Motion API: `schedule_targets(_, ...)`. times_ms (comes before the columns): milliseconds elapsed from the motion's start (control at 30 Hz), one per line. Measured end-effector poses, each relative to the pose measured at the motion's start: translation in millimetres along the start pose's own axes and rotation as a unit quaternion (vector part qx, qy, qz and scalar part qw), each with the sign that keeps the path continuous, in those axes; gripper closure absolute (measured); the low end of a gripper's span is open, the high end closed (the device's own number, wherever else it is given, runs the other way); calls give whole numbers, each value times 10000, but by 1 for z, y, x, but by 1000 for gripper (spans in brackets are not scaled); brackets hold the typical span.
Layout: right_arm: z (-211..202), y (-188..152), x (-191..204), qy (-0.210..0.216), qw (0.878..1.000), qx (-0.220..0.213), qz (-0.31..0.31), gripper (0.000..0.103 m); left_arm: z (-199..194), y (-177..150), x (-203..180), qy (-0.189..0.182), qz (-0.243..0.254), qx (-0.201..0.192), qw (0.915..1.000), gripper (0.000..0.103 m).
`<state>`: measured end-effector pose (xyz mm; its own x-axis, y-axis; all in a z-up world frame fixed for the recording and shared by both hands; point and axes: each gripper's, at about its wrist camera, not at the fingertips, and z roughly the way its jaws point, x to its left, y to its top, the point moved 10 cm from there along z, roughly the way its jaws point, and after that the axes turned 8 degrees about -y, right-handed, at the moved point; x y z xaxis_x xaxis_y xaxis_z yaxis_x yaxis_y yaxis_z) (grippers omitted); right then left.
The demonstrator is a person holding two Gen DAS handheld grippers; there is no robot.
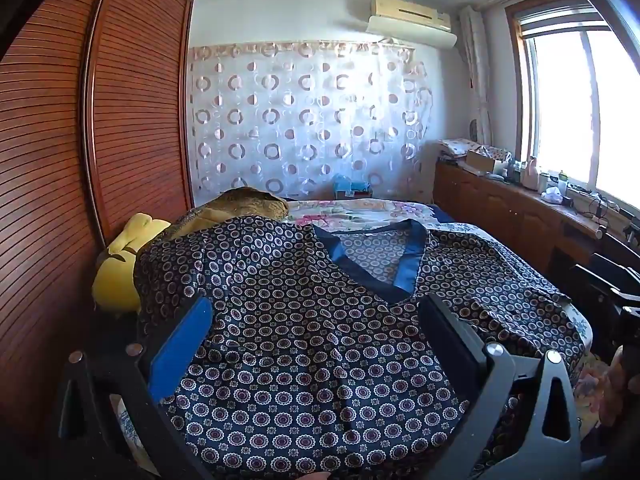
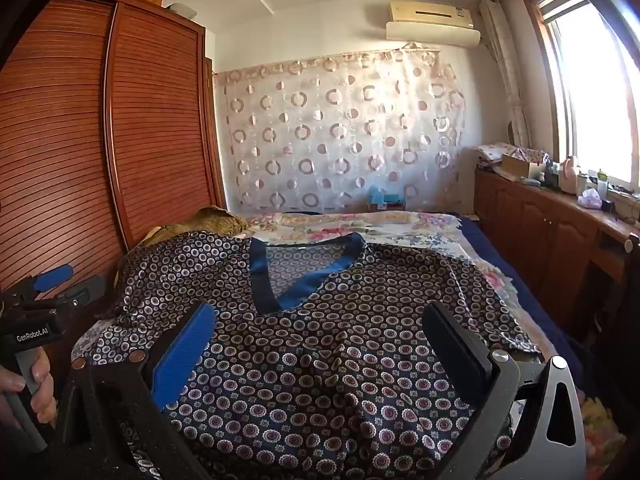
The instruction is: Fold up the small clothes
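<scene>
A dark navy top (image 1: 304, 320) with small ring-and-flower prints and a blue V-neck band (image 1: 408, 264) lies spread face up on the bed, neck toward the far wall; it also shows in the right wrist view (image 2: 320, 340). My left gripper (image 1: 316, 320) is open, its blue and black fingers wide apart just above the top's chest. My right gripper (image 2: 320, 324) is open too, hovering over the top's lower middle. Neither holds cloth. The left gripper also shows at the left edge of the right wrist view (image 2: 48, 280), held by a hand.
The top lies on a floral bedspread (image 2: 360, 224). A wooden slatted wardrobe (image 1: 80, 140) runs along the left. A yellow plush (image 1: 120, 264) and an olive pillow (image 1: 244, 206) sit by the top's left sleeve. A cluttered wooden cabinet (image 2: 560, 216) stands under the window at right.
</scene>
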<state>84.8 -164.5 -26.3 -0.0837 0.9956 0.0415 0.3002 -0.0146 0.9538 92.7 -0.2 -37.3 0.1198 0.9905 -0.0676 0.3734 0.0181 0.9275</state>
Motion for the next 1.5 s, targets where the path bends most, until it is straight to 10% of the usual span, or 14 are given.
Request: schedule_targets(1500,2,-3,0,8,10000,67,-10,0,1,-6,0,79,100,57,9999,0)
